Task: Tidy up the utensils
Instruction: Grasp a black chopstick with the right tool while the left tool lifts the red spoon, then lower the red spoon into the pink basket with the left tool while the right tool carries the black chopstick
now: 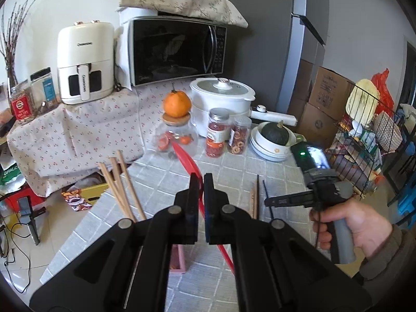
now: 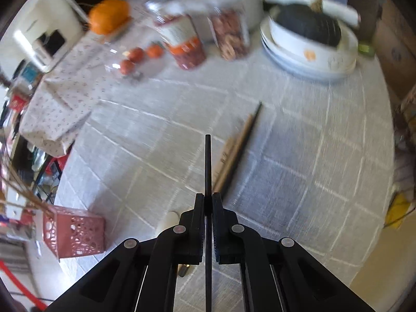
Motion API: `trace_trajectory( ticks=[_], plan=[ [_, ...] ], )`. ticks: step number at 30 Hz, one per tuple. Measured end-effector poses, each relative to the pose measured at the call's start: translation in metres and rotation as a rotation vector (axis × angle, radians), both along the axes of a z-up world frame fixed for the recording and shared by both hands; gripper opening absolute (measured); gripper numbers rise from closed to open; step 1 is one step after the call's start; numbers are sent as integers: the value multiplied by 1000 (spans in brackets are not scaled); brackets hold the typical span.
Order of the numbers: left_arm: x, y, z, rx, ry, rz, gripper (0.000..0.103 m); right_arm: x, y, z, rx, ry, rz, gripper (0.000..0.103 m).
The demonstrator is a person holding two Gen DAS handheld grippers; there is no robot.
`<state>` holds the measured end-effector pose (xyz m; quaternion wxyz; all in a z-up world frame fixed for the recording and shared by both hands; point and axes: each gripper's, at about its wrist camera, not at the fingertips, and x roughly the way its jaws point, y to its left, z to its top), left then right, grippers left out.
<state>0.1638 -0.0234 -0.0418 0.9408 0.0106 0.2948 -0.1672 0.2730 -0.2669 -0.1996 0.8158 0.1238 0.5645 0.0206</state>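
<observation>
At the left, wooden chopsticks are seen standing in the pink holder, partly hidden. In the middle, a red utensil is clamped by the left gripper above the grey checked tablecloth. To the right, a black chopstick is pinched in the clenched right gripper, with two more chopsticks lying on the cloth just beside it.

white wall, grey fridge, tiled floor.

Three wooden chopsticks in the pink holder, two loose chopsticks on the table, one black chopstick, one red spoon, one orange.
</observation>
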Motion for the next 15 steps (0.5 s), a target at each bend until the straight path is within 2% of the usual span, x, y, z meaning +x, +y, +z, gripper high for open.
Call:
trace_trajectory(
  ticks=[5, 11, 15],
  plan=[
    [-4, 13, 7, 12, -52, 32, 4, -12, 15, 32, -19, -109, 37, 5],
    [-6, 25, 9, 76, -147, 96, 4, -28, 47, 73, -75, -293, 109, 5],
    [-6, 28, 4, 119, -202, 122, 4, -40, 64, 91, -113, -379, 152, 5]
  ],
)
